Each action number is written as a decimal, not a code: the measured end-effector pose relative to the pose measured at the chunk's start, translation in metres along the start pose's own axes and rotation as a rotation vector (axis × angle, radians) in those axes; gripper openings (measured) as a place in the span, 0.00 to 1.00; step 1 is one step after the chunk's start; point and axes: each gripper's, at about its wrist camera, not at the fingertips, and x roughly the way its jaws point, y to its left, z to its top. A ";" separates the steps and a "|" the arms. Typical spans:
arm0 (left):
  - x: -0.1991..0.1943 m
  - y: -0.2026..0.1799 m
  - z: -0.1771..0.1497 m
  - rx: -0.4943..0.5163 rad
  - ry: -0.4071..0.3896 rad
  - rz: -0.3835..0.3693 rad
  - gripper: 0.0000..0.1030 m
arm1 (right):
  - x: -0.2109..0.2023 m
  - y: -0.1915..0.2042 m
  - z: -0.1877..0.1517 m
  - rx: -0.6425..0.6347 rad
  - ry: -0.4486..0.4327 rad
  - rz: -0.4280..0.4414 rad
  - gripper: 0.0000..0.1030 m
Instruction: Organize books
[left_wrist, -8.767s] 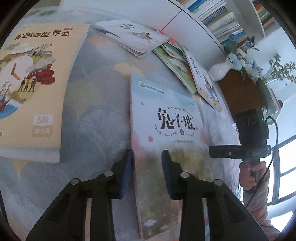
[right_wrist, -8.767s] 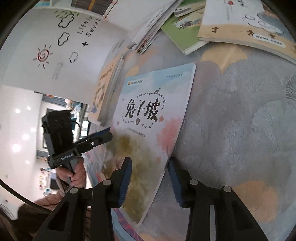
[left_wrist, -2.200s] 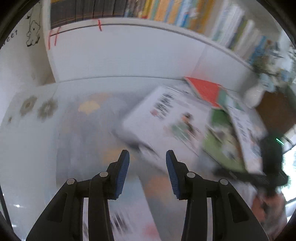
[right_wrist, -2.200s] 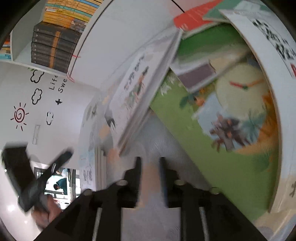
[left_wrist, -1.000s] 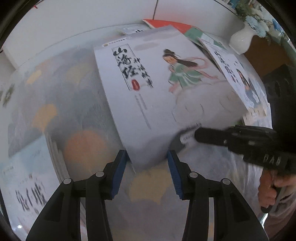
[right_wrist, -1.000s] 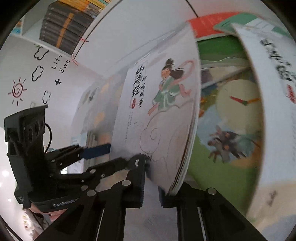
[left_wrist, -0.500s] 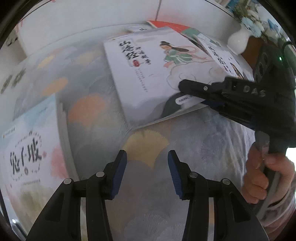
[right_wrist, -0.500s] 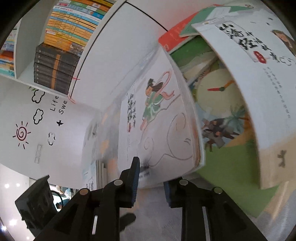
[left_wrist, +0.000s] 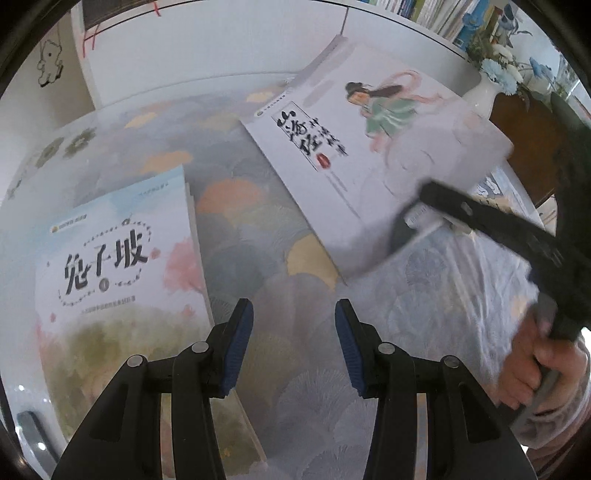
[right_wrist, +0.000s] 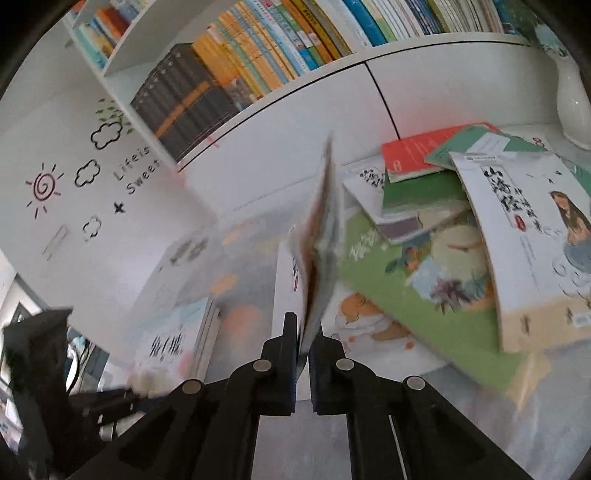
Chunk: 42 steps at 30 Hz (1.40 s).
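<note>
the right gripper (right_wrist: 303, 354) has its fingers (right_wrist: 290, 343) pinching the lower corner of a white book with a green-robed figure on the cover (left_wrist: 354, 147); its jaws have just been closing onto that corner. in the right wrist view the book (right_wrist: 319, 236) is seen almost edge-on, blurred, rising up from between the fingers. in the left wrist view the same book is tilted with its near corner lifted off the table (left_wrist: 258, 229), and the right gripper (left_wrist: 417, 210) comes in from the right edge, held by a hand (left_wrist: 535, 354)

the left gripper (left_wrist: 293, 347) points down at the patterned table cover with its fingers (left_wrist: 240, 332) partly spread and nothing between them. just to its left lies a pale blue and pink book with black characters (left_wrist: 118, 266), flat on the table, on top of at least one other book

in the right wrist view a loose pile of books (right_wrist: 443, 229) lies to the right: a green one, a red one (right_wrist: 413, 155) and another white one with the same title (right_wrist: 528, 236) on top. behind the pile stands a white vase (right_wrist: 572, 107), and a bookshelf (right_wrist: 258, 62) full of upright books runs along the wall
</note>
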 end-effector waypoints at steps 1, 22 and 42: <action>0.006 -0.007 0.004 -0.005 0.001 -0.001 0.41 | -0.006 -0.005 -0.006 0.026 0.013 0.016 0.03; 0.036 -0.033 -0.006 -0.075 -0.025 -0.027 0.43 | -0.076 -0.059 -0.016 -0.023 0.180 -0.113 0.61; 0.018 -0.054 -0.048 -0.035 -0.046 -0.145 0.43 | -0.026 -0.041 -0.038 -0.202 0.356 -0.023 0.79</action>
